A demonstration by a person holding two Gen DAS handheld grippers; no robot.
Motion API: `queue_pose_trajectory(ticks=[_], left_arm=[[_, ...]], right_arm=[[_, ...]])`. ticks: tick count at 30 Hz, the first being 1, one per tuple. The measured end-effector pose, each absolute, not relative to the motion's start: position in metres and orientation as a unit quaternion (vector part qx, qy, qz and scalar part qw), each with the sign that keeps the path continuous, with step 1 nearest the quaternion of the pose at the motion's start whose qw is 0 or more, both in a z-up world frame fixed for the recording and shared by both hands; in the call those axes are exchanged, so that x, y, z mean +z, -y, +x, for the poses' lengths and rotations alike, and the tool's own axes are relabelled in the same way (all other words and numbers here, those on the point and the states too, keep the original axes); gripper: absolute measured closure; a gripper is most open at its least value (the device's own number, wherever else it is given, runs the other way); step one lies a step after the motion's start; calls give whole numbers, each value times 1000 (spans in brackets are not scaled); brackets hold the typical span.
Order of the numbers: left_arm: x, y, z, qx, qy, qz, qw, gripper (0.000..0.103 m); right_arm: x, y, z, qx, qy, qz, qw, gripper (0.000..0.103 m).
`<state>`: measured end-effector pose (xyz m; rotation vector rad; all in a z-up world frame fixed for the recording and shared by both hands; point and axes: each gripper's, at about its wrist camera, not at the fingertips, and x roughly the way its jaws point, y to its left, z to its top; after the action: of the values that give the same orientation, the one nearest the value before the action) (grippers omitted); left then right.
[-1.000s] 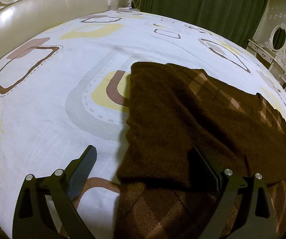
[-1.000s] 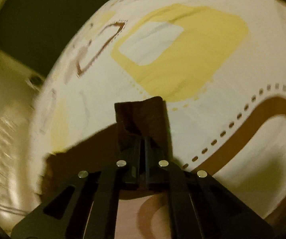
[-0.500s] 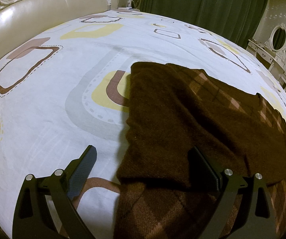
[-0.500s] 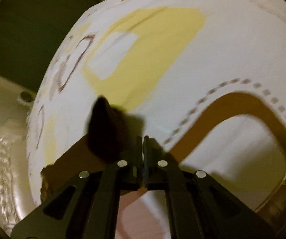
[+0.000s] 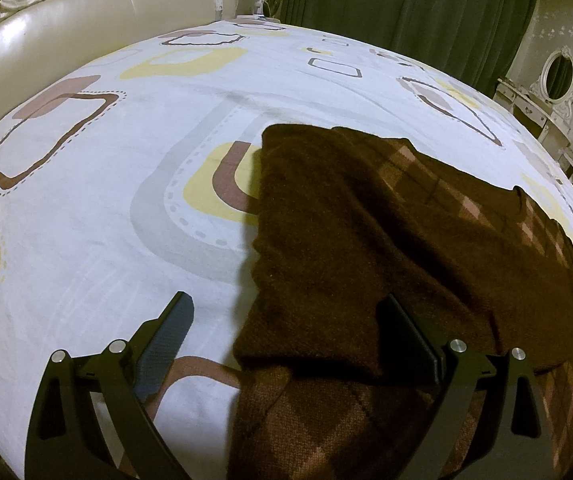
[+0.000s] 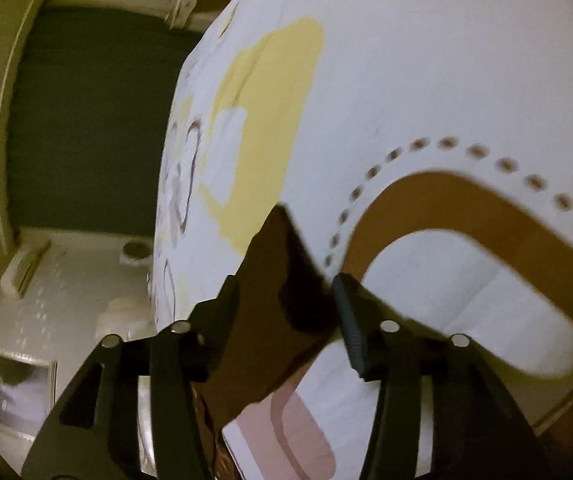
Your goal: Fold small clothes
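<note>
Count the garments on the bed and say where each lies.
1. A brown checked knit garment lies folded over on the patterned bedsheet, ahead of the open left tool; its corner sits between the open right tool's fingers. Others may lie outside view.

Brown cloth (image 6: pixel 282 280) between parted fingers (image 6: pixel 348 320) (blurred)

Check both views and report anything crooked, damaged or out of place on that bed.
No damage shows. The brown sweater lies folded unevenly: its upper layer sits skewed, leaving the checked layer exposed below. One corner stands up between the open right gripper fingers. The left gripper is open.
</note>
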<state>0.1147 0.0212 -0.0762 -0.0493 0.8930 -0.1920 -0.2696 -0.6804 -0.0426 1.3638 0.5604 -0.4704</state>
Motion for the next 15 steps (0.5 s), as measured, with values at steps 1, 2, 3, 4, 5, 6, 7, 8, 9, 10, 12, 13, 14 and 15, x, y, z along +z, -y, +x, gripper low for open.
queue_pose_trajectory(ticks=[1, 2, 3, 4, 5, 6, 7, 8, 9, 10, 12, 13, 14, 15], left_arm=[[-76, -21, 115, -93, -431, -24, 897, 9], [-76, -21, 115, -93, -431, -24, 897, 9], [-76, -21, 115, -93, -431, -24, 897, 9], [-76, -21, 115, -93, -431, -24, 897, 9], [-76, -21, 115, -93, -431, -24, 897, 9], [-76, -21, 115, -93, -431, -24, 897, 9], [-76, -21, 115, -93, -431, -24, 897, 9], [-76, -21, 115, -92, -431, -23, 897, 9], [-76, -21, 115, -92, -431, -23, 897, 9], [-76, -22, 115, -93, -431, -23, 897, 9], [-76, -21, 115, -93, -432, -23, 897, 9], [-76, -22, 115, -93, -432, -24, 897, 9], [-76, -22, 115, -93, -432, -25, 897, 9], [-76, -21, 115, -94, -432, -25, 897, 9]], right_arm=[[-42, 679, -264, -209, -261, 606, 722, 48], [-41, 679, -261, -208, -267, 598, 727, 45], [-39, 679, -258, -205, -273, 590, 732, 44], [-38, 677, -253, -202, -283, 578, 738, 44], [-37, 676, -250, -201, -291, 570, 742, 45], [-36, 674, -245, -203, -304, 556, 747, 60], [-36, 671, -239, -203, -322, 539, 751, 76], [-40, 669, -235, -193, -332, 540, 749, 98], [-46, 666, -231, -182, -343, 546, 742, 99], [-50, 666, -228, -182, -349, 543, 742, 99], [-47, 664, -227, -193, -329, 543, 748, 99], [-44, 666, -234, -205, -305, 551, 749, 99], [-39, 668, -238, -212, -294, 554, 749, 99], [-37, 668, -240, -219, -283, 557, 749, 99]])
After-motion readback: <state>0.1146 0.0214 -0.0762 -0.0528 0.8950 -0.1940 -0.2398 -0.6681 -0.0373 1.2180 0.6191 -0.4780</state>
